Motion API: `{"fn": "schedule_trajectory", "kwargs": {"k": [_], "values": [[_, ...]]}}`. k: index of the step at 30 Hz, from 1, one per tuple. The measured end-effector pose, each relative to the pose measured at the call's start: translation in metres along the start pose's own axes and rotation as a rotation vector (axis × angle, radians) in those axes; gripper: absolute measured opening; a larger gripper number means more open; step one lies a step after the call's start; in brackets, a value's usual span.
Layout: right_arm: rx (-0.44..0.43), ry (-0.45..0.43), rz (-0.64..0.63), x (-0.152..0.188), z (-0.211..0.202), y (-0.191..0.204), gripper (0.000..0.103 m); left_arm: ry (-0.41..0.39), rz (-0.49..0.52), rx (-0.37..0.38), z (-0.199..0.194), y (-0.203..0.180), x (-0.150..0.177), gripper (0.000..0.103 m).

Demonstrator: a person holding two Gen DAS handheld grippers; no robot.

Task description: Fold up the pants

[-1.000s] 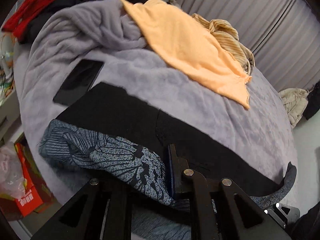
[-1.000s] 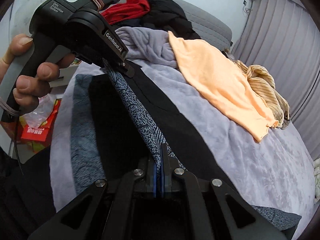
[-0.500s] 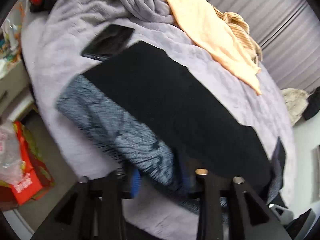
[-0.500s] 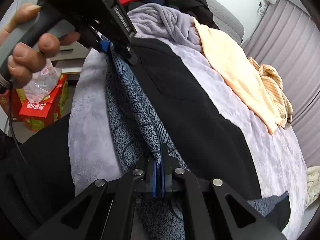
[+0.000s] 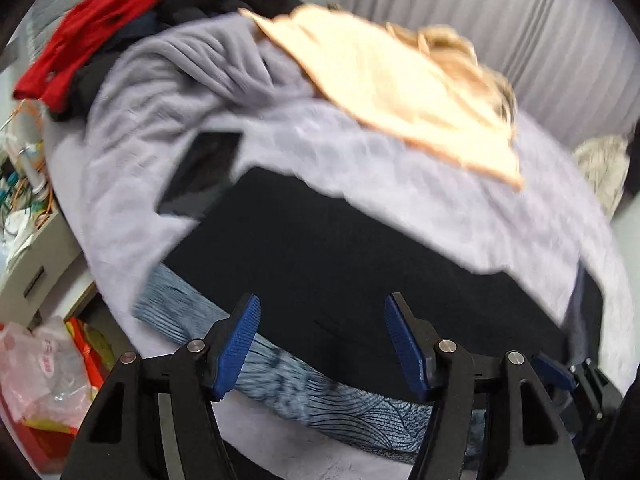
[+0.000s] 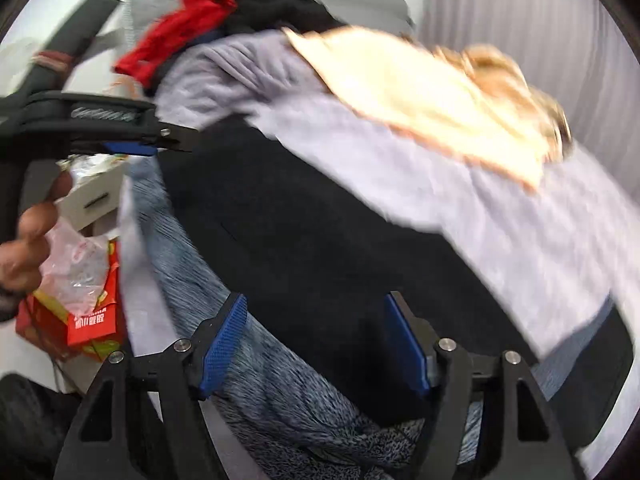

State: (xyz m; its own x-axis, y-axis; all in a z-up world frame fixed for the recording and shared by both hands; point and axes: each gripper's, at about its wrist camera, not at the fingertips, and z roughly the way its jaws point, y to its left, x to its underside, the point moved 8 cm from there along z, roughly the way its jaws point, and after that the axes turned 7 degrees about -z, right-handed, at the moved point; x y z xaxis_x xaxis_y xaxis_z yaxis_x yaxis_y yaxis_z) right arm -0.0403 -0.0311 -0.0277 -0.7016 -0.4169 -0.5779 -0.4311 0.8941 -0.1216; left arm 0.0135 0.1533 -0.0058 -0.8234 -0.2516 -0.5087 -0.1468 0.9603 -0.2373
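Observation:
The pants (image 5: 352,280) lie flat on the lilac blanket (image 5: 500,216), black side up, with a grey-blue patterned strip (image 5: 288,388) along the near edge. My left gripper (image 5: 322,344) is open and empty just above that near edge. In the right wrist view the pants (image 6: 320,248) stretch away with the patterned strip (image 6: 256,344) on the left. My right gripper (image 6: 314,344) is open and empty over them. The left gripper also shows in the right wrist view (image 6: 132,144), held by a hand at the far left end. Both views are motion-blurred.
A black phone (image 5: 200,172) lies on the blanket beyond the pants. An orange garment (image 5: 400,92) and a striped one (image 5: 472,56) lie further back, red and black clothes (image 5: 92,28) at the head. A drawer unit (image 5: 36,256) and red bag (image 6: 80,320) stand beside the bed.
Both grippers have let go of the patterned edge and opened. The pants have dropped flat on the blanket, and both grippers have pulled back and tilted up.

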Motion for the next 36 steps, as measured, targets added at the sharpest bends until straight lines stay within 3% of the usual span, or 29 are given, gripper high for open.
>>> {"fn": "schedule_trajectory", "kwargs": {"k": [2, 5, 6, 7, 9, 11, 13, 15, 17, 19, 21, 22, 23, 25, 29, 31, 34, 36], "values": [[-0.032, 0.082, 0.066, 0.023, 0.013, -0.005, 0.074, 0.063, 0.053, -0.077, 0.027, 0.001, 0.019, 0.066], [-0.016, 0.062, 0.083, 0.034, -0.004, -0.008, 0.074, -0.026, 0.148, -0.162, 0.024, -0.004, 0.031, 0.071], [0.0, 0.048, 0.099, 0.033, -0.013, -0.013, 0.074, -0.038, 0.166, -0.189, 0.019, -0.006, 0.032, 0.078], [0.012, 0.011, 0.132, 0.028, -0.025, -0.023, 0.074, -0.043, 0.171, -0.188, 0.016, -0.01, 0.031, 0.079], [0.076, -0.058, 0.226, 0.02, -0.045, -0.054, 0.076, -0.02, 0.169, -0.113, 0.009, -0.027, 0.032, 0.079], [0.211, -0.085, 0.339, 0.016, -0.055, -0.101, 0.087, -0.003, 0.171, -0.043, 0.005, -0.05, 0.035, 0.079], [0.336, -0.017, 0.479, 0.025, -0.049, -0.152, 0.088, 0.017, 0.209, 0.006, 0.007, -0.076, 0.042, 0.079], [0.375, 0.077, 0.608, 0.038, -0.035, -0.186, 0.088, 0.049, 0.242, 0.027, 0.014, -0.1, 0.054, 0.079], [0.355, 0.205, 0.732, 0.058, -0.009, -0.209, 0.088, 0.074, 0.268, 0.062, 0.019, -0.12, 0.064, 0.079], [0.324, 0.301, 0.758, 0.078, 0.013, -0.215, 0.087, 0.104, 0.292, 0.069, 0.027, -0.133, 0.075, 0.079], [0.386, 0.328, 0.684, 0.089, 0.018, -0.215, 0.058, 0.109, 0.329, 0.017, 0.036, -0.138, 0.083, 0.079], [0.432, 0.315, 0.674, 0.093, 0.01, -0.215, 0.02, 0.093, 0.35, -0.004, 0.037, -0.14, 0.086, 0.08], [0.381, 0.263, 0.697, 0.093, 0.004, -0.211, 0.008, 0.082, 0.362, -0.01, 0.036, -0.142, 0.09, 0.08], [0.328, 0.177, 0.758, 0.099, -0.018, -0.205, 0.006, 0.089, 0.372, 0.017, 0.03, -0.147, 0.093, 0.08], [0.383, 0.016, 0.777, 0.116, -0.098, -0.196, 0.006, 0.081, 0.408, 0.101, 0.01, -0.166, 0.096, 0.08], [0.425, -0.02, 0.763, 0.134, -0.137, -0.182, 0.006, 0.07, 0.451, 0.173, -0.004, -0.185, 0.102, 0.08], [0.434, 0.046, 0.776, 0.178, -0.164, -0.156, 0.006, 0.093, 0.54, 0.258, -0.01, -0.218, 0.124, 0.08], [0.405, 0.129, 0.778, 0.207, -0.148, -0.147, 0.006, 0.138, 0.606, 0.27, 0.0, -0.237, 0.148, 0.08]]}}
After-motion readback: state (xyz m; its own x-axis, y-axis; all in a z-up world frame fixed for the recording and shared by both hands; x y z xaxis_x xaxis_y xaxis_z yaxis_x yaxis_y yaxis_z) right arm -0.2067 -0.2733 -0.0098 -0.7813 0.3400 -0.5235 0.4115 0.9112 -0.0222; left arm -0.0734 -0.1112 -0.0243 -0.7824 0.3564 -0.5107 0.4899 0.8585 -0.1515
